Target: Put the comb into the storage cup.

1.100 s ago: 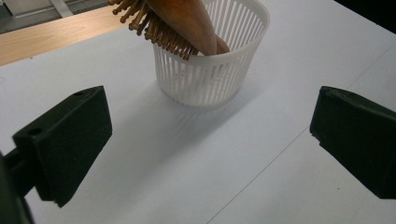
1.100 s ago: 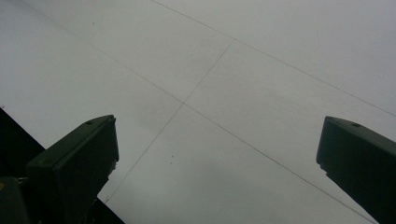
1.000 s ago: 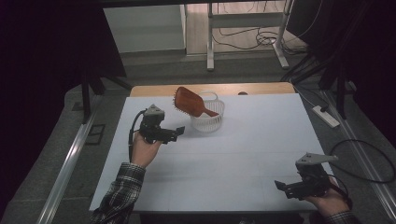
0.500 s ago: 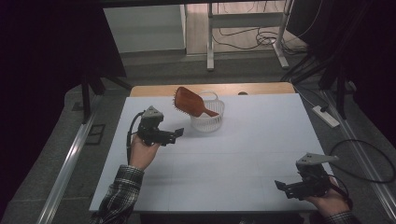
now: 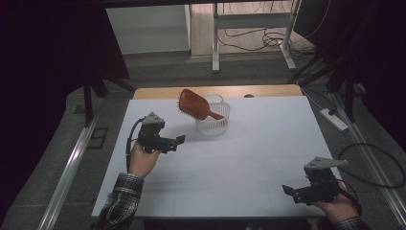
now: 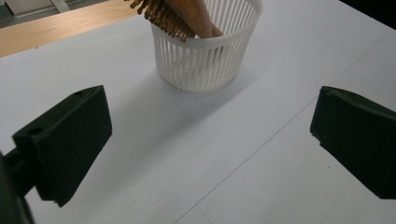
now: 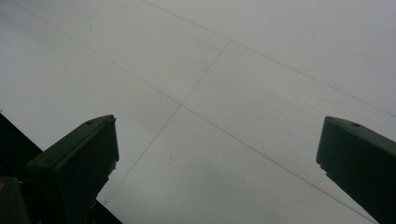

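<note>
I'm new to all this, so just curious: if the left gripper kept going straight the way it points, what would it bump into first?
Most likely the white basket holding the hairbrush. The left gripper, jaws open, points roughly at it, with bare table between, though the basket sits slightly left of centre.

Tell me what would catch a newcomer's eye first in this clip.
The brown hairbrush stands out, leaning handle-down in the white slatted basket at the far middle of the white table. The left gripper, jaws open, points at the basket from close by, while the right gripper waits open at the near right corner.
</note>
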{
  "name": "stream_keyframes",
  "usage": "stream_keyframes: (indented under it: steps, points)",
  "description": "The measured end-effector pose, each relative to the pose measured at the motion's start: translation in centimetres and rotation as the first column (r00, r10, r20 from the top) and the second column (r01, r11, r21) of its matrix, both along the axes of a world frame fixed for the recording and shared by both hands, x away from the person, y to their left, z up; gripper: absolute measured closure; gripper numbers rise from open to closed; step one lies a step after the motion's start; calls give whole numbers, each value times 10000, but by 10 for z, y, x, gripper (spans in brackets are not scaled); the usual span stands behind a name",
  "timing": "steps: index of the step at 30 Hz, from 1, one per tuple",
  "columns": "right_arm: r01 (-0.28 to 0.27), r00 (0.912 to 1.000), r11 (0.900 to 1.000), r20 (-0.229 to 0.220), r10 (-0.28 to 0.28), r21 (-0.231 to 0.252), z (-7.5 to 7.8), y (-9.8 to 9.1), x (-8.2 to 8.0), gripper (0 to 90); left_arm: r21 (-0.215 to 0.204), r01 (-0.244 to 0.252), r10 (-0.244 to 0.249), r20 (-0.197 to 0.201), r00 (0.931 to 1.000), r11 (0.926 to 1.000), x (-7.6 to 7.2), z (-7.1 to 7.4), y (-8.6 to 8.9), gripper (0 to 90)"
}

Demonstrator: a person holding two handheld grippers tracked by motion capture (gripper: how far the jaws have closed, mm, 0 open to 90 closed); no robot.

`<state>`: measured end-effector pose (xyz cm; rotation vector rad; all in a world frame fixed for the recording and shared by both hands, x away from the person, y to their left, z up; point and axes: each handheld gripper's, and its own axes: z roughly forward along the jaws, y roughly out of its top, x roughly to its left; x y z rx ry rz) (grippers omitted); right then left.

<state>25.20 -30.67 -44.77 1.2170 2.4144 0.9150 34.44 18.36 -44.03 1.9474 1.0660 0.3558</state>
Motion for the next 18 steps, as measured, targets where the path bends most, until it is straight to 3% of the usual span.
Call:
stream_keyframes:
  steps: [18]
  points:
    - [-41,10000,10000,34,41,11,0,0,0,0,136,54,-53,-40,10000,9999,-20,-3,9,0]
